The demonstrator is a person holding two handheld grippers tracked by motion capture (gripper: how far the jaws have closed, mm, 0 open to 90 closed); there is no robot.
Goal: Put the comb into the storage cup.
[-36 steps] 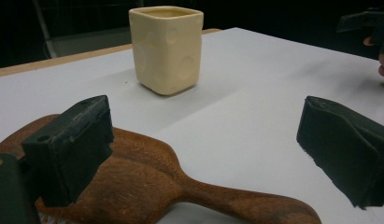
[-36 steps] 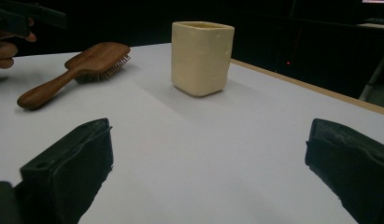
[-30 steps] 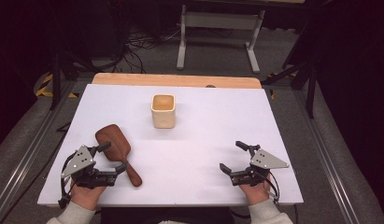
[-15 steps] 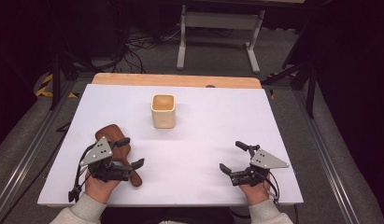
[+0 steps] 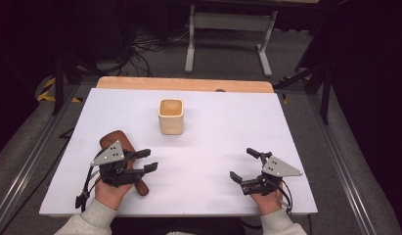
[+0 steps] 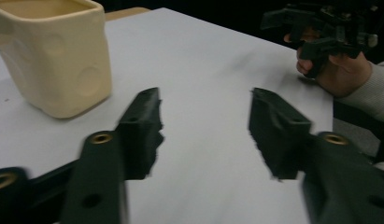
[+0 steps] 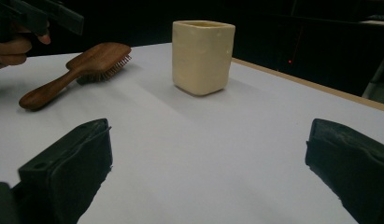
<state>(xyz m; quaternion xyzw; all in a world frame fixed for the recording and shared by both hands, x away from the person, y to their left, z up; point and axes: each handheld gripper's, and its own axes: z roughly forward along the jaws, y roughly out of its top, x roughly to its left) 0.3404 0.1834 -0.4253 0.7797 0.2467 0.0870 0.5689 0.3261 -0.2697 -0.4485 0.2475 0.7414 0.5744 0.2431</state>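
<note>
Brown wooden hairbrush lies flat on white tabletop, directly under left gripper; handle end shows just below jaws, near hand. Left jaws half apart, have just been closing; in left gripper view nothing between them, pads press on nothing. Cream square ceramic cup stands upright ahead of left jaws, well apart. Right gripper rests low at tabletop, jaws wide apart and empty, far to side of brush; cup ahead between both grippers.
</note>
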